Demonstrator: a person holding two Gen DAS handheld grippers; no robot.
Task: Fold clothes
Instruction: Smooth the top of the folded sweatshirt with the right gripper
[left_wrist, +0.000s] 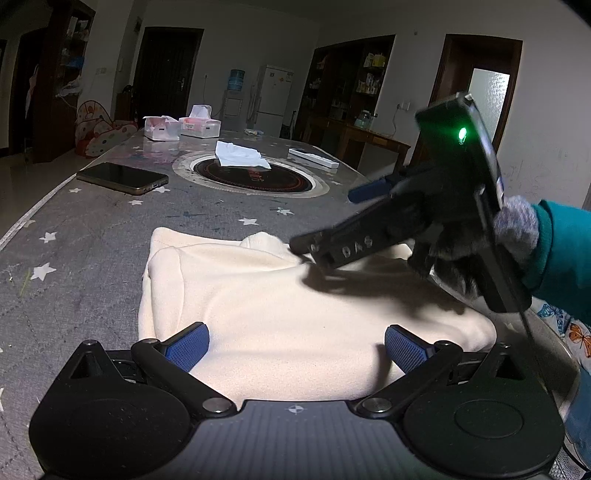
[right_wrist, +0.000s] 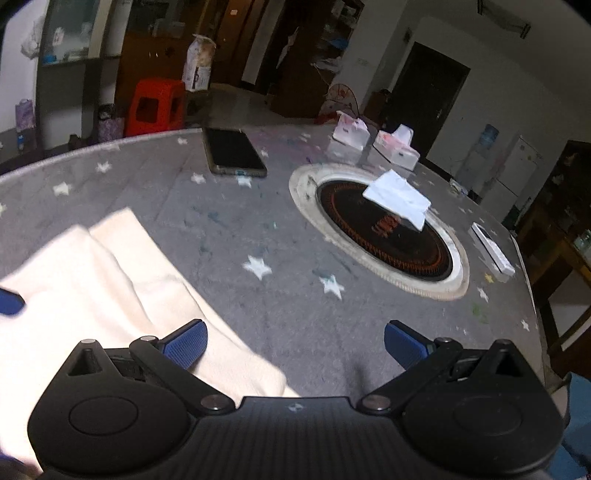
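I judge the fold nearly done: the cream fleece garment (left_wrist: 280, 317) lies as a soft, thick bundle at the near edge of the grey star-print table (left_wrist: 92, 236). My left gripper (left_wrist: 295, 349) and right gripper (right_wrist: 295, 345) both gape wide, holding nothing. Next I'd smooth the far lumps flat.

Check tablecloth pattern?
Grey with white stars, on the tablecloth; clearest in the right wrist view.

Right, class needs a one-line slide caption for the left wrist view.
Open left gripper hovers over folded cream garment while the right gripper reaches its far edge.
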